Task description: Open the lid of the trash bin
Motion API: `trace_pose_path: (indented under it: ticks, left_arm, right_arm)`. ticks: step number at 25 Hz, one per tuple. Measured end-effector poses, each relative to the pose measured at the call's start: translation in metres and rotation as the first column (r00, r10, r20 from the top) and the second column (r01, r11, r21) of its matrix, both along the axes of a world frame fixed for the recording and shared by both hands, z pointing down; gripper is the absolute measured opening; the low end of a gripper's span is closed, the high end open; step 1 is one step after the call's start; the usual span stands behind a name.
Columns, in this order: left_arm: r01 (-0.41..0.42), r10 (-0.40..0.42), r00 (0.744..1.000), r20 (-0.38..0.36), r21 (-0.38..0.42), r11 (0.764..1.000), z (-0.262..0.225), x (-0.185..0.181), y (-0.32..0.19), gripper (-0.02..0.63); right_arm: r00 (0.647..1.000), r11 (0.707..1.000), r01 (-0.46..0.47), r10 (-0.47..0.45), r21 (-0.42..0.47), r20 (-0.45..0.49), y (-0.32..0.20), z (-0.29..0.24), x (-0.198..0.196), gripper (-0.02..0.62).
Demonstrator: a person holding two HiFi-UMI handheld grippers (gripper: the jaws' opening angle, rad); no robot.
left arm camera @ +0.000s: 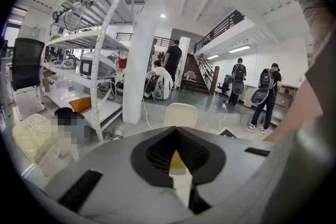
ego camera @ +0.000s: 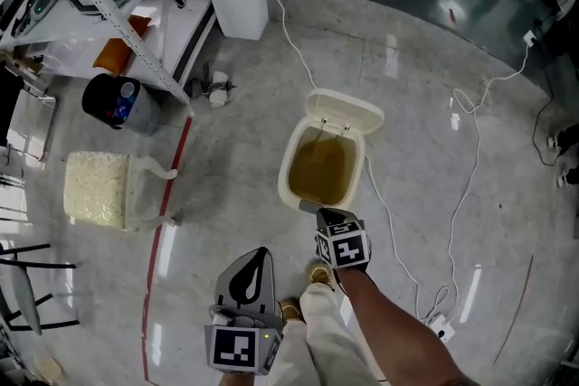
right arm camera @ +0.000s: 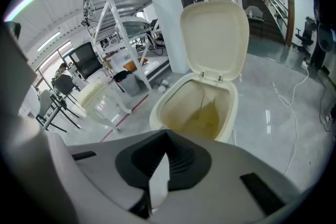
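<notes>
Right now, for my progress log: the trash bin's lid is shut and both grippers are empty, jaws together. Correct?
No: the lid stands open, tipped up behind the trash bin, as the right gripper view shows. The left gripper and right gripper are indeed empty, jaws together.

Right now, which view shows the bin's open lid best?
The right gripper view: the lid stands upright, whole, close. The head view shows it foreshortened from above; the left gripper view shows only its top.

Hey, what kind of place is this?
Probably a workshop or lab hall: polished concrete floor, white metal shelving loaded with equipment, and power cables trailing past the open trash bin.
</notes>
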State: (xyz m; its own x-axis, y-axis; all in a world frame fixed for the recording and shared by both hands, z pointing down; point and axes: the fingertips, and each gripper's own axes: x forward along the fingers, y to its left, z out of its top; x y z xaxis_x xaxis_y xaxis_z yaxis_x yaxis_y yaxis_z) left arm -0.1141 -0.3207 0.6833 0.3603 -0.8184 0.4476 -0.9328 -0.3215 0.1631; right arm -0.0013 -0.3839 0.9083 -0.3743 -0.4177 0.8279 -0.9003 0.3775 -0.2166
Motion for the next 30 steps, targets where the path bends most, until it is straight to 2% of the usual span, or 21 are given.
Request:
trace_pose_path:
  ticks: [5, 8, 10, 16, 22, 30]
  left_arm:
    - [0.008, -0.006, 0.999, -0.032, 0.068, 0.998, -0.068, -0.004, -0.001, 0.0]
    - [0.008, -0.004, 0.999, -0.045, 0.079, 0.997, -0.119, -0.009, 0.006, 0.0]
    - [0.013, -0.005, 0.998, -0.059, 0.125, 0.992, -0.151, -0.013, 0.012, 0.0]
    - [-0.03, 0.047, 0.995, -0.089, 0.188, 0.982, -0.221, -0.002, 0.045, 0.0]
    - [-0.062, 0.093, 0.987, -0.13, 0.222, 0.973, -0.26, 0.02, 0.072, 0.0]
    - [-0.091, 0.123, 0.986, -0.109, 0.264, 0.96, -0.292, 0.04, 0.109, 0.0]
  right_arm:
    - [0.999, 0.992, -0.039, 0.035, 0.118, 0.037, -0.031, -0.094, -0.001, 0.034]
    - [1.0, 0.975, 0.003, -0.007, 0.22, 0.02, -0.043, -0.174, -0.008, 0.034]
    - [0.999, 0.955, 0.036, -0.041, 0.294, 0.012, -0.044, -0.23, -0.014, 0.034]
    - [0.994, 0.882, 0.015, -0.063, 0.47, 0.086, -0.011, -0.366, -0.021, 0.034]
    - [0.987, 0.836, -0.068, -0.024, 0.544, 0.161, 0.034, -0.437, -0.004, 0.034]
    - [0.972, 0.715, 0.021, -0.179, 0.699, 0.154, 0.121, -0.518, 0.013, 0.034]
